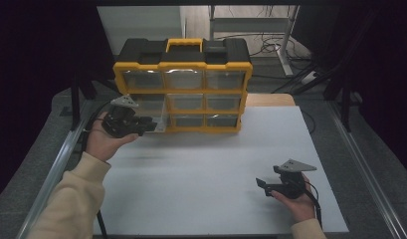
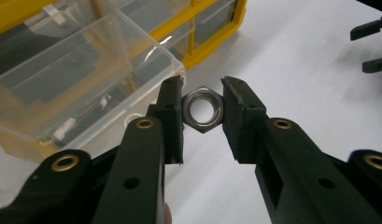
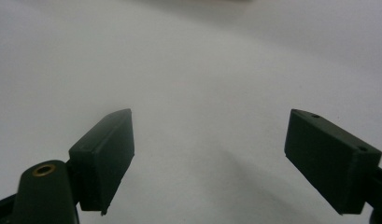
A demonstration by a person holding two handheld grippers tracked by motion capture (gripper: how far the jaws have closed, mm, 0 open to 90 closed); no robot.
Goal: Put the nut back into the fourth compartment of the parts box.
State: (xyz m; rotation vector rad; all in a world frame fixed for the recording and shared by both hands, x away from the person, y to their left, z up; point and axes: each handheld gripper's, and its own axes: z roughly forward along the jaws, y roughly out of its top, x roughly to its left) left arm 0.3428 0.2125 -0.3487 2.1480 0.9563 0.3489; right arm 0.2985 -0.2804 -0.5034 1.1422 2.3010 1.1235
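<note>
two grippers at the table. high view: left gripper (image 1: 150, 124) at ten o'clock, against a pulled-out clear drawer (image 1: 160, 121) of the yellow organizer (image 1: 183, 87); right gripper (image 1: 261, 186) at four o'clock over the white sheet (image 1: 206, 169). left gripper view: jaws clenched on a steel hex nut (image 2: 203, 109), drawer just beside at ten o'clock. right gripper view: jaws spread wide, released, holding nothing.

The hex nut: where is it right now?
In the left gripper view, the hex nut sits clamped in the left hand-held gripper, beside the pulled-out clear drawer of the yellow organizer.
</note>
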